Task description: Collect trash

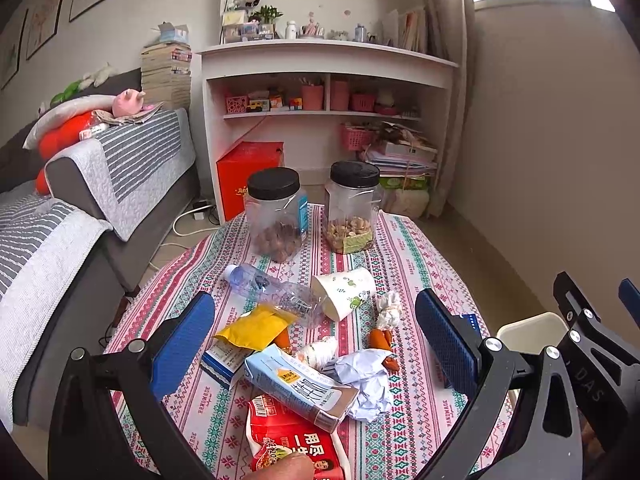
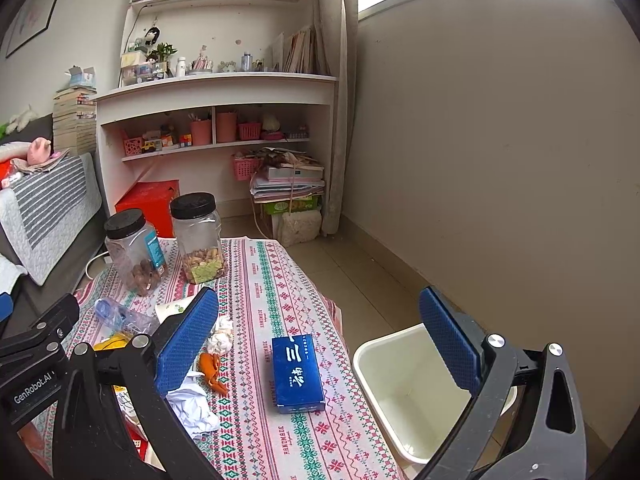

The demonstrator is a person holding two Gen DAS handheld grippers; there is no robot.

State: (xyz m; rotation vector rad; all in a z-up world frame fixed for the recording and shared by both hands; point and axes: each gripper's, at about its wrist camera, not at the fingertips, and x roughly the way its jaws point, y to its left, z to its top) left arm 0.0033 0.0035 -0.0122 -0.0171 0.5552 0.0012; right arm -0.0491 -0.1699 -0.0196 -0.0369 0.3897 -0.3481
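Note:
Trash lies on the patterned tablecloth (image 1: 404, 264): a plastic bottle (image 1: 276, 292), a paper cup (image 1: 346, 290) on its side, a yellow packet (image 1: 254, 326), a milk carton (image 1: 296, 386), crumpled white paper (image 1: 366, 380), a red snack bag (image 1: 288, 436), orange peel (image 1: 380, 338) and a tissue wad (image 1: 388, 310). A blue box (image 2: 297, 372) lies near the table's right edge. A white bin (image 2: 404, 388) stands on the floor right of the table. My left gripper (image 1: 316, 348) is open above the pile. My right gripper (image 2: 320, 344) is open, over the table edge and bin.
Two black-lidded jars, one with walnuts (image 1: 276, 216) and one with nuts (image 1: 352, 208), stand at the table's far end. A grey sofa (image 1: 80, 208) runs along the left. A white shelf unit (image 1: 320, 92) and a red box (image 1: 244, 172) stand behind.

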